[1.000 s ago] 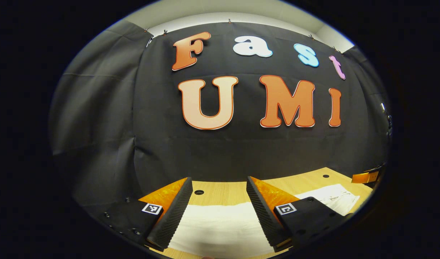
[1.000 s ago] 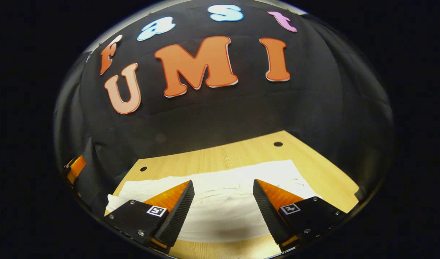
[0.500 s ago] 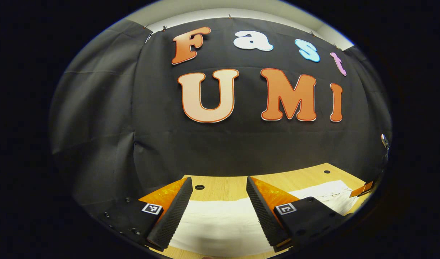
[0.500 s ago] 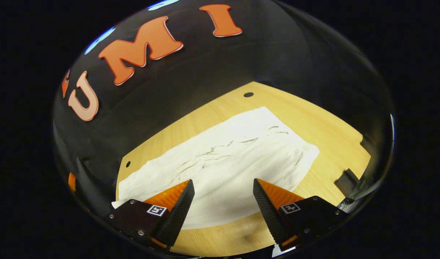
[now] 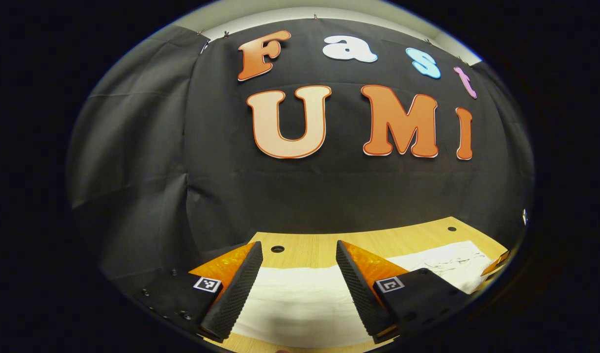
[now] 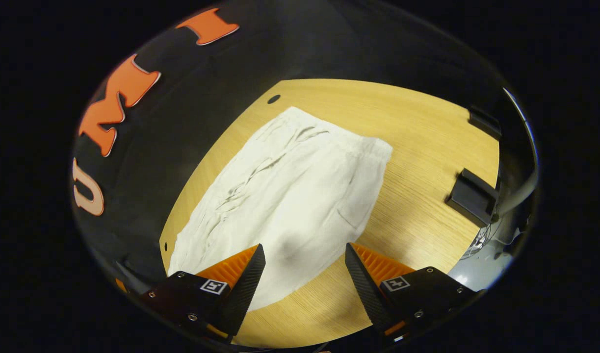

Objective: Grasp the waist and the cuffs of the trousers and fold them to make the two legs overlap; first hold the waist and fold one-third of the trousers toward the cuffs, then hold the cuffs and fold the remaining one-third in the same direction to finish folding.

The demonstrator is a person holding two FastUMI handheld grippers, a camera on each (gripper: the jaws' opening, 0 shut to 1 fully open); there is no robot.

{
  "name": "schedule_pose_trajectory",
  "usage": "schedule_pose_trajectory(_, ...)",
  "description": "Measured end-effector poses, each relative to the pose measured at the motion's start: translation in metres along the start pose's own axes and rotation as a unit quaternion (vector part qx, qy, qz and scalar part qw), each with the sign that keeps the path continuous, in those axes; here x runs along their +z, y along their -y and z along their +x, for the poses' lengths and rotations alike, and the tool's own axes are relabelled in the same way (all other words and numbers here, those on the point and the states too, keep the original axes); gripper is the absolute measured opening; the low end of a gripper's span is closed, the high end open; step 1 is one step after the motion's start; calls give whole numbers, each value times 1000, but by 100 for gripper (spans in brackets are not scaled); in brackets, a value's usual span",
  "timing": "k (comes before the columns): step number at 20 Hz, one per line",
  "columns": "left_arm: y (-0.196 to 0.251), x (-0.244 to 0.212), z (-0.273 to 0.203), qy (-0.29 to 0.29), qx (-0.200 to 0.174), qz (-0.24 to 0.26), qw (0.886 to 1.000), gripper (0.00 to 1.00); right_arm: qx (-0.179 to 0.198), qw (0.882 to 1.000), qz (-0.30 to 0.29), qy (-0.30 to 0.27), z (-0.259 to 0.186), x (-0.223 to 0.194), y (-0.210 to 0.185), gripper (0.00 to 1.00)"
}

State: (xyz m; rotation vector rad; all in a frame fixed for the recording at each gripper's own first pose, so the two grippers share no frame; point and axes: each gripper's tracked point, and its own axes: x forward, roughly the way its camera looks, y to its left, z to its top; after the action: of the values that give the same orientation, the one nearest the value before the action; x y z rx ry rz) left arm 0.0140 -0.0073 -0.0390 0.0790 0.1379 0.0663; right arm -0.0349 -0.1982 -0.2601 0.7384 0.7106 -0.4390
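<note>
White trousers [image 6: 290, 196] lie flat on the wooden table [image 6: 427, 137], their waistband toward the far right of the cloth in the right gripper view. My right gripper [image 6: 304, 252] hovers open above the near edge of the trousers, nothing between its fingers. In the left gripper view the trousers [image 5: 295, 304] stretch across the table under my left gripper [image 5: 299, 250], which is open and empty, low over the cloth. The other gripper [image 5: 496, 267] peeks in at the far right of the left gripper view.
Black cloth walls close the booth behind the table [image 5: 407, 235]. Two dark blocks [image 6: 471, 196] sit at the table's right edge in the right gripper view. Small round holes [image 6: 273, 99] mark the tabletop. Bare wood lies right of the trousers.
The right gripper has swung and tilted down, bringing the whole trousers and the table's right edge into view. The left gripper has shifted only slightly, showing a little more table.
</note>
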Motion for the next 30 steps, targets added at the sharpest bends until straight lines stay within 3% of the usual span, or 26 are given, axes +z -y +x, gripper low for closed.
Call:
schedule_pose_trajectory(4, -1, -2, 1, -12, 8, -4, 1000, 99, -24, 999, 35, -9, 13, 4, 24, 99)
schedule_pose_trajectory(9, -2, -8, 6, -24, 18, -1, 1000, 99, -26, 995, 92, -13, 26, 22, 35, 99)
schedule_pose_trajectory(19, -1, -19, 28, -56, 25, -34, 998, 98, 16, 987, 149, -55, 55, 36, 5, 95)
schedule_pose_trajectory(22, -3, -26, 28, -73, 21, -65, 995, 98, 19, 983, 170, -67, 66, 36, 7, 60)
schedule_pose_trajectory(23, -5, -30, 26, -79, 18, -80, 993, 98, 18, 982, 174, -71, 69, 34, 9, 60)
schedule_pose_trajectory(24, -7, -34, 26, -88, 21, -95, 991, 98, 17, 980, 181, -76, 71, 32, 12, 31)
schedule_pose_trajectory(26, -14, -46, 24, -108, 29, -131, 985, 99, 22, 976, 198, -84, 72, 32, 12, 6)
schedule_pose_trajectory(28, -23, -64, 19, -134, 41, -180, 974, 99, 26, 978, 185, -90, 72, 31, 12, 2)
schedule_pose_trajectory(30, -34, -83, 11, -157, 58, -251, 953, 99, 24, 981, 168, -96, 72, 31, 12, 2)
